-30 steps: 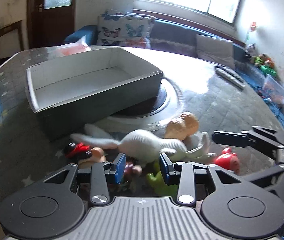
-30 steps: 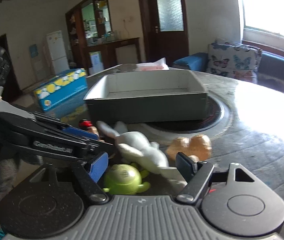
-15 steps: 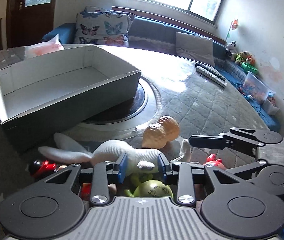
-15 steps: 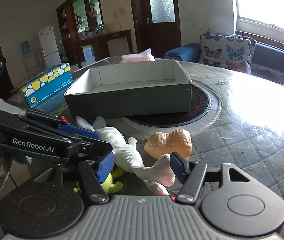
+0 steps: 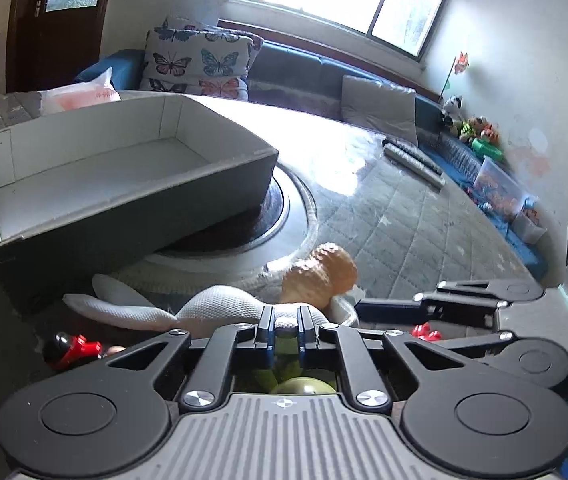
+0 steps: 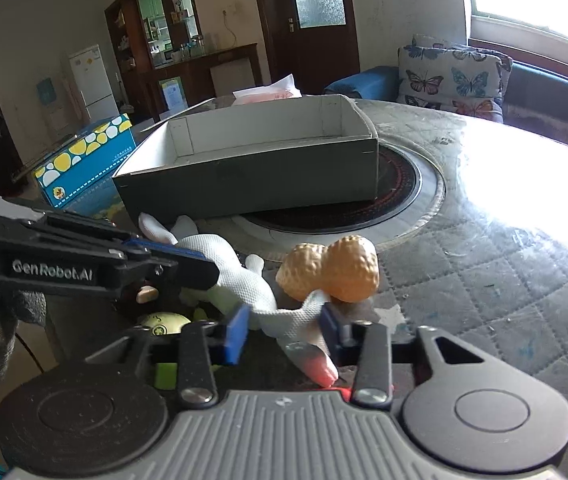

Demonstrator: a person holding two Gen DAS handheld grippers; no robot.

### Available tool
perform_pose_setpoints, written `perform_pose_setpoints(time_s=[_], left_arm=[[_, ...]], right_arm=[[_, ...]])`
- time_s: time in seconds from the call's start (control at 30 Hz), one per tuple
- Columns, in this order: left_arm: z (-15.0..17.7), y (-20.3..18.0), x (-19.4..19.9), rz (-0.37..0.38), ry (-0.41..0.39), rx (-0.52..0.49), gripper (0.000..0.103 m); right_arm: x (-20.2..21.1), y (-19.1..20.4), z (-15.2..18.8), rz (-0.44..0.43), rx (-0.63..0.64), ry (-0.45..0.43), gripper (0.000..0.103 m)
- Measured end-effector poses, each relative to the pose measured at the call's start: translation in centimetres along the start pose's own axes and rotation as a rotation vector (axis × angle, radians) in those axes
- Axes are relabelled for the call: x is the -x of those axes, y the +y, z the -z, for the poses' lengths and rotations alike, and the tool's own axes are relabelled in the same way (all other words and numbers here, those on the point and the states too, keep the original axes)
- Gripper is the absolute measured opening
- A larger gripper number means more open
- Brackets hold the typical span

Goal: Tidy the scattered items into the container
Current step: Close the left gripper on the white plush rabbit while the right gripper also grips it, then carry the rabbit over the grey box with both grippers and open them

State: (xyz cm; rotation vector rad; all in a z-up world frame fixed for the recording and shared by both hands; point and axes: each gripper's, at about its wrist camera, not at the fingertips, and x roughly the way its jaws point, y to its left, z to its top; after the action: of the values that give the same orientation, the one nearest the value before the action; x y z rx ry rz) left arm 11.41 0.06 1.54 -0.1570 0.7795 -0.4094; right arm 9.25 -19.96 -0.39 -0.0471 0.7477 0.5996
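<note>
Both grippers have dropped in on the white rabbit toy (image 5: 219,306) since a second ago, jaws narrowing. Left gripper (image 5: 284,326) is clamped on a knitted fold of its body. Right gripper (image 6: 284,330) is closing, pads either side of a pink-tipped limb, contact hard to call. Soft, mesh-textured, it sprawls lengthwise in front of the grey cardboard box (image 6: 251,176), ears toward the box. Just beside the rabbit sits a bumpy orange peanut toy (image 6: 334,270); a smooth green ball toy (image 6: 161,322) lies nearer the cameras.
</note>
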Motion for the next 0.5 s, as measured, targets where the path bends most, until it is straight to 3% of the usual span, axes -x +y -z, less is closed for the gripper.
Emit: perform_pose_setpoints(time_s=[0.17,0.5], left_arm=[[-1.3,0.8,1.1,0.034,-0.037,0.04,0.011],[-6.5,1.5,4.3,0.031,-0.195,0.025,0.011]], right_arm=[[1.1,0.4,-0.8,-0.025,-0.001,-0.059,0.019],[3.0,1.9,-5.8,-0.014,0.071,-0.218,0.016]])
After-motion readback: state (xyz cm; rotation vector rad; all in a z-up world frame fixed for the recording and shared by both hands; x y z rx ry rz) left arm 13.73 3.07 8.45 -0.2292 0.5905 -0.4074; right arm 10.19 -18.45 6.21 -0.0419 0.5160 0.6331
